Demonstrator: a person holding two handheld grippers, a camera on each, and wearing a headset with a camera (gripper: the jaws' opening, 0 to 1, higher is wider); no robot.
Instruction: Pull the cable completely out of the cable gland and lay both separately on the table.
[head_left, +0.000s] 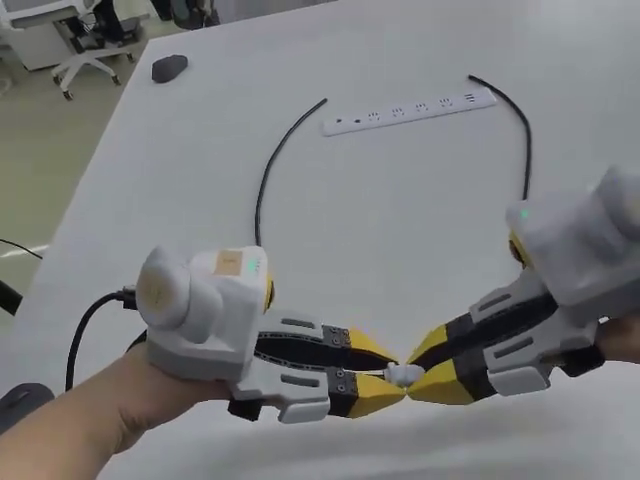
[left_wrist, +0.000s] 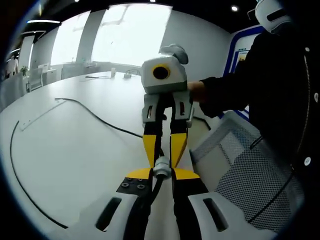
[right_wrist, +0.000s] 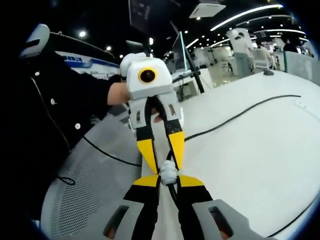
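Both tools, left tool (head_left: 388, 375) and right tool (head_left: 420, 375), seemingly clamped on cable gland (head_left: 403, 376); power strip (head_left: 410, 111), mouse (head_left: 169, 68) beyond.

An office: swivel chair (head_left: 88, 58), long white table (head_left: 400, 230).

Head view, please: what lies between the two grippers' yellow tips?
The small white cable gland lies there, pinched from both sides; the head view shows it.

We count two claws, left claw (head_left: 388, 378) and right claw (head_left: 420, 372); one cable gland (head_left: 403, 376); two black cable stretches (head_left: 262, 185) on the table (head_left: 400, 220); one power strip (head_left: 410, 110); one mouse (head_left: 169, 68); one office chair (head_left: 88, 62).
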